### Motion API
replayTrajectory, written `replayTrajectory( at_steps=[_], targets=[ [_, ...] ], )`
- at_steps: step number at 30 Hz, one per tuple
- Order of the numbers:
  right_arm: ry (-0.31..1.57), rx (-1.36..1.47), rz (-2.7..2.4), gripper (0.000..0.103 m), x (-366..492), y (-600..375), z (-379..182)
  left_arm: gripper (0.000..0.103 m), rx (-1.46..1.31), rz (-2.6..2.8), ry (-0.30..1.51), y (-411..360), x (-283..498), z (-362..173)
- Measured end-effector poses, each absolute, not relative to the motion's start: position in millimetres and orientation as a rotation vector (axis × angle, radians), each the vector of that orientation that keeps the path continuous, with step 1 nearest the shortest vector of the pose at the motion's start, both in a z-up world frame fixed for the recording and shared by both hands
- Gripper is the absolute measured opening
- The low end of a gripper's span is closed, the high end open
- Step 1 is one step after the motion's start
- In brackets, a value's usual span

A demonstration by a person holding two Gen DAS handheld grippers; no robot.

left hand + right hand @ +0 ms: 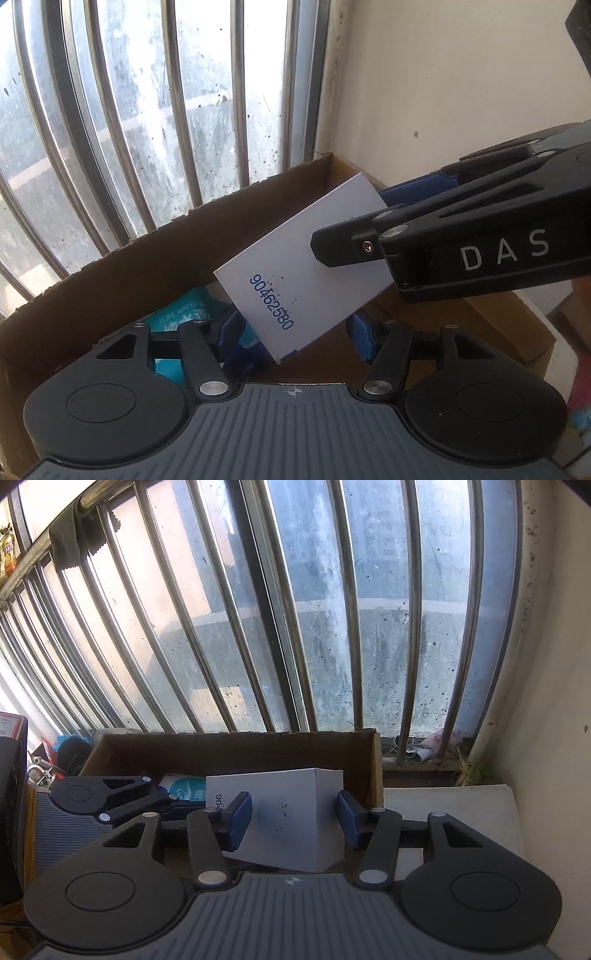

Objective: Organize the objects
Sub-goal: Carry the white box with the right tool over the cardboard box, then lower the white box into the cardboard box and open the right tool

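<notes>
Right gripper (294, 819) blue pads clamped on white rectangular carton printed 90462580 (291, 823), held over open brown cardboard box (229, 746) below barred window (295, 609); left gripper (295, 332) half-open, grip unclear; teal wipes pack (177, 314) inside box.

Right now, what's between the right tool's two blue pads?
The white box fills the span between the right tool's pads, held above the cardboard carton. Clearest in the right wrist view; the left wrist view shows it too.
</notes>
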State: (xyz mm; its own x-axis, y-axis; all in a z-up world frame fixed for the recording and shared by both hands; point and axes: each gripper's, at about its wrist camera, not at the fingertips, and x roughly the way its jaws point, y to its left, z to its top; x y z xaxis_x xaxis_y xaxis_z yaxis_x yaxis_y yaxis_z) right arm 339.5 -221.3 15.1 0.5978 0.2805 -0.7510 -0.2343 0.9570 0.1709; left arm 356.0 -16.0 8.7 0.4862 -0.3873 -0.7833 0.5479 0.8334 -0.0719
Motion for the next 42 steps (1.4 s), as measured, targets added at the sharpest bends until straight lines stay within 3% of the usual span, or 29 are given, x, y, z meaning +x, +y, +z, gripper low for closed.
replayTrajectory(
  at_steps=[10,17,23,26,29,31,42],
  targets=[
    [0.945,0.025,0.259,0.057,364,-209,-4,0.06,0.26,-0.53,0.984,-20,372,-2],
    [0.945,-0.005,0.252,0.061,367,-202,-5,0.068,0.408,-0.493,0.924,-35,354,4],
    [0.935,0.007,0.263,0.061,368,-206,-4,0.077,0.609,-0.482,0.742,-41,329,8],
    [0.934,0.034,0.264,0.062,370,-210,-3,0.076,0.65,-0.504,0.717,-41,326,7],
    [0.928,0.033,0.268,0.061,370,-211,-4,0.066,0.642,-0.541,0.724,-41,328,6],
    [0.908,0.015,0.262,0.055,367,-212,-5,0.059,0.634,-0.577,0.725,-40,327,5],
    [0.733,0.16,0.271,0.054,344,-268,32,0.057,0.763,-0.699,0.668,-55,319,-5]
  ],
)
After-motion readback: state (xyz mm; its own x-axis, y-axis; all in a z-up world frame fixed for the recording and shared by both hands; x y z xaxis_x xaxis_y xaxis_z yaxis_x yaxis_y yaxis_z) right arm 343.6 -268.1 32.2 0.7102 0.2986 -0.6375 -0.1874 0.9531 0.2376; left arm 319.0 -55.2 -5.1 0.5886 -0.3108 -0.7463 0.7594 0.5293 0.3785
